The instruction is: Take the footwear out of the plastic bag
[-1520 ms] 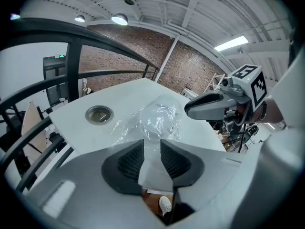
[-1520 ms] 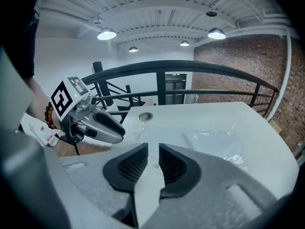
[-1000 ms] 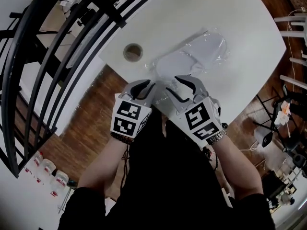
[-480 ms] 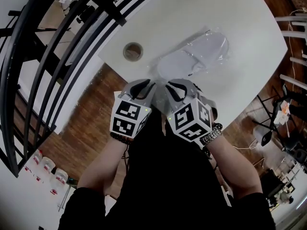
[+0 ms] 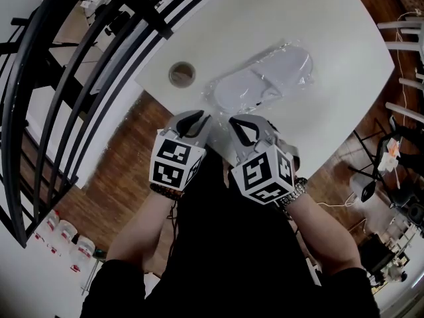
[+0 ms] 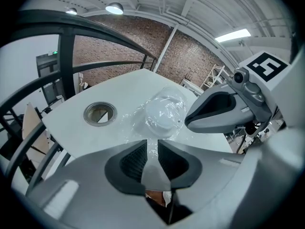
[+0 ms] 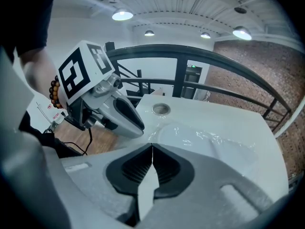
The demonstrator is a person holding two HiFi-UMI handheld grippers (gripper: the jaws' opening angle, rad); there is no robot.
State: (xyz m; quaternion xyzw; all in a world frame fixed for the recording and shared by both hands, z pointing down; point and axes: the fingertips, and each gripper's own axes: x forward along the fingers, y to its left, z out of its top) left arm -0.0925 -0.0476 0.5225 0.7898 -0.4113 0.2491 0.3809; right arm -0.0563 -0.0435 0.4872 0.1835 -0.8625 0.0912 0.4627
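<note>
A white table fills the upper middle and right of the head view. A black curved railing sweeps across the upper left and cuts off the table's corner there. Brown wood floor shows below the table's edge. The person's dark clothing takes up the bottom centre. White chairs stand at the right edge, well apart from the work.

Both tools sit just below the frame's centre, side by side at the table's near edge. The left gripper is clenched down to a narrow slit. In its own view, crinkled clear film runs straight into that slit, so it is grasping the near edge of the plastic bag. The right gripper has its jaws closed tight, pad against pad. The film's edge reaches their tips, but I cannot tell whether a fold is nipped between them. Each tool blocks the other's view: the right one covers the right side of the left gripper view, and the left one covers the left side of the right gripper view.

The bag lies flat on the table, above and to the right of the tools. The white footwear is still inside it, toward its far end. A round metal-rimmed hole in the tabletop lies just left of the bag. Small bottles stand at the lower left.
</note>
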